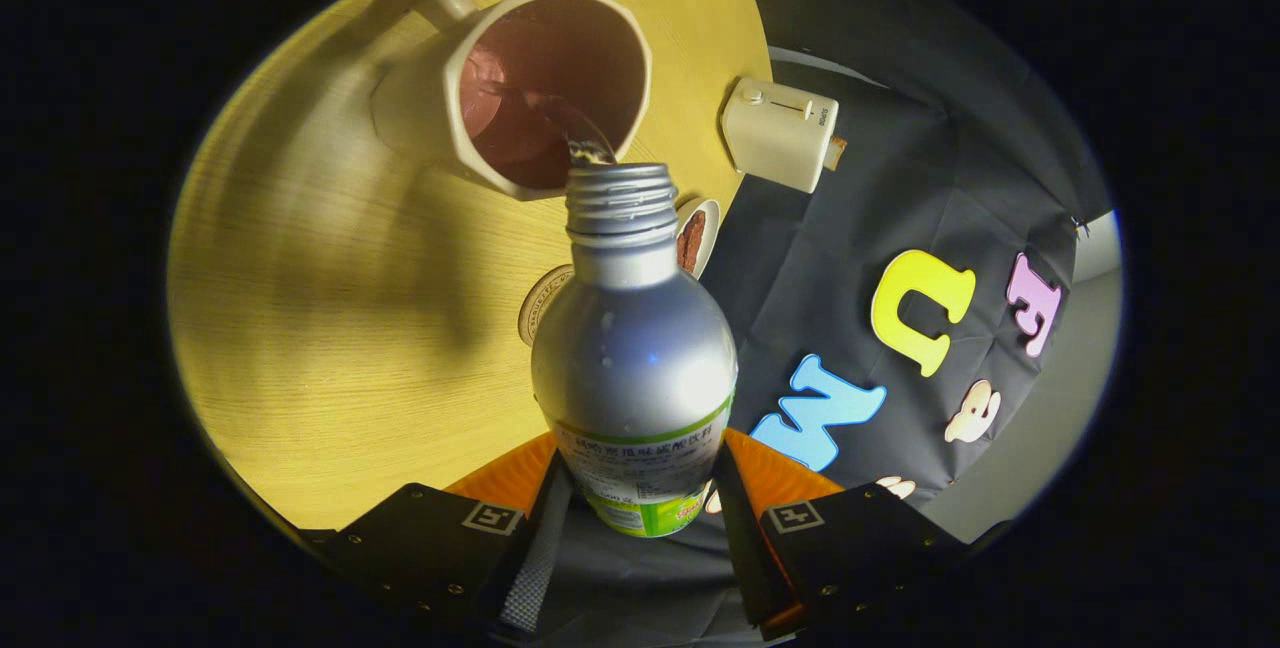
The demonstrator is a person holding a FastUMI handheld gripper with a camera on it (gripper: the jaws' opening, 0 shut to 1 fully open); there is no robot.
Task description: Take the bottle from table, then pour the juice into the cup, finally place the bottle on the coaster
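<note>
Bottle (633,328) clamped in gripper (640,498), tipped neck-first — juice pouring into cup (500,98)

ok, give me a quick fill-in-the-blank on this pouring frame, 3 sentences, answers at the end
1. The gripper is shut on the ____.
2. Juice runs from the bottle into the ____.
3. The round coaster lies on the table, partly hidden behind the ____.

Missing words: bottle; cup; bottle

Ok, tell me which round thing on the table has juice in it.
The cup, beyond the bottle the gripper holds; the coaster lies bare.
</note>
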